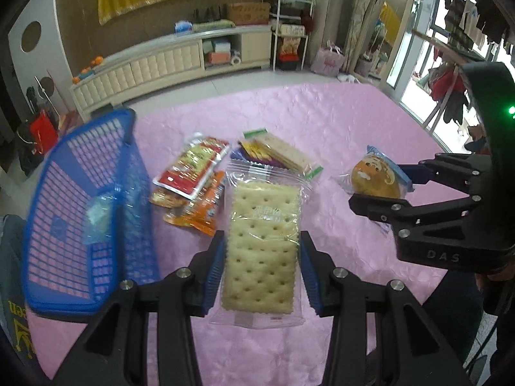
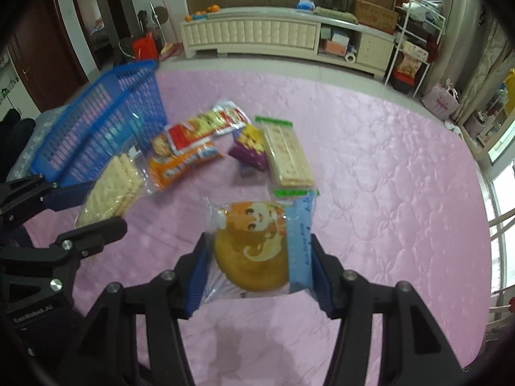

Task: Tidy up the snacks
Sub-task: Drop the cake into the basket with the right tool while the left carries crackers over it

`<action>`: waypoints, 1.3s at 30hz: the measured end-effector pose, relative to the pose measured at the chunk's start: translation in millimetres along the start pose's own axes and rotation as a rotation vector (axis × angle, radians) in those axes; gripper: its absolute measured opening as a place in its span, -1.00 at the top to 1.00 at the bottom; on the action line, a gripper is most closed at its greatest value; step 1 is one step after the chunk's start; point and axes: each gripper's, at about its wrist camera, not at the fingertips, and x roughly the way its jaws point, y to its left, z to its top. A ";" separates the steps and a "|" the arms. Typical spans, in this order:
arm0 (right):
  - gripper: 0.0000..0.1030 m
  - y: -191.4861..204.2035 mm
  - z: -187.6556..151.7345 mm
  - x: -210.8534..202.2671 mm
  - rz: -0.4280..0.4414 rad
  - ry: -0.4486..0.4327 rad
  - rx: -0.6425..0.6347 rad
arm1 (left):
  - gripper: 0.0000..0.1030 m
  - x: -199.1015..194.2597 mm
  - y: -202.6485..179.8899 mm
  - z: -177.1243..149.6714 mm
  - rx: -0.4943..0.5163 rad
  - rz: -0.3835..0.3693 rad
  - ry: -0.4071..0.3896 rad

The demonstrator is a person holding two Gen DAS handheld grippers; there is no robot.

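Note:
My left gripper (image 1: 260, 267) is shut on a clear-wrapped cracker pack (image 1: 262, 244) and holds it above the pink cloth; the pack also shows in the right wrist view (image 2: 111, 189). My right gripper (image 2: 256, 270) is shut on a wrapped round cake with a cartoon face (image 2: 254, 257), also seen in the left wrist view (image 1: 376, 178). A blue mesh basket (image 1: 80, 212) stands at the left, with one small clear packet (image 1: 98, 212) inside. A pile of snacks lies mid-table: a red-and-yellow pack (image 1: 190, 164), an orange pack (image 1: 199, 209), a green-edged cracker pack (image 2: 288, 157) and a purple pack (image 2: 249, 148).
The pink quilted cloth (image 2: 386, 193) covers the table, bare to the right and near side. A white low cabinet (image 2: 257, 35) stands against the far wall, a metal shelf rack (image 2: 415, 41) to its right. The basket's near wall (image 2: 106, 135) faces the snack pile.

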 end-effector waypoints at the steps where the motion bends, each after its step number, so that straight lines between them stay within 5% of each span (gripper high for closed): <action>1: -0.18 4.9 2.2 -5.6 0.000 -0.011 0.000 | 0.20 -7.6 2.6 0.3 -0.001 0.004 -0.012; 22: -0.18 128.7 85.2 -46.5 0.088 -0.136 -0.162 | 0.20 -101.1 136.1 6.1 -0.125 0.128 -0.122; 39: -0.18 217.2 150.5 27.0 0.150 -0.040 -0.291 | 0.20 -80.7 228.5 18.0 -0.221 0.171 -0.090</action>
